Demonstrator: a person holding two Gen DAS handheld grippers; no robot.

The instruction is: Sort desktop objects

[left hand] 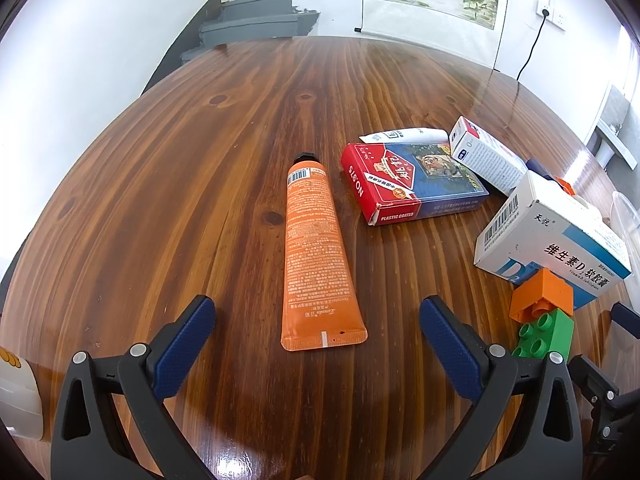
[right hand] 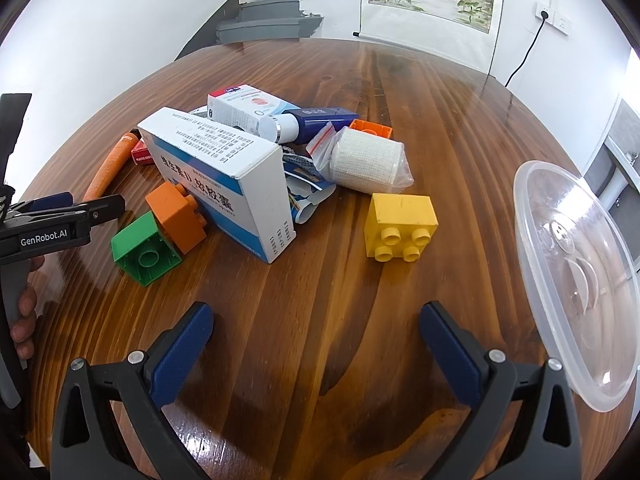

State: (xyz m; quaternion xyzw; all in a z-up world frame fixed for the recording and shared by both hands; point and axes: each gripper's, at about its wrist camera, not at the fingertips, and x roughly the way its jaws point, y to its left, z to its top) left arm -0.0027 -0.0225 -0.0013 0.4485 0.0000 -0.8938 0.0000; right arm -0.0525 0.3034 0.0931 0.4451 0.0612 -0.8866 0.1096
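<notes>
The left gripper (left hand: 318,344) is spread wide and empty just short of the crimped end of the orange tube (left hand: 316,256), which lies alone on the wooden table (left hand: 160,184); a pick is judged under way; the right gripper (right hand: 316,344), equally wide, is aimed near the yellow brick (right hand: 400,224); advancing, then closing across the tube, is called for.

tube (left hand: 318,248) left of card box (left hand: 408,182), bowl (right hand: 576,276) far right

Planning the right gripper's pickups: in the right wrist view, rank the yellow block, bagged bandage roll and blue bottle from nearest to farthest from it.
1. Yellow block, just ahead, slightly right.
2. Bagged bandage roll, behind the block.
3. Blue bottle, farthest, in the pile's rear.
</notes>
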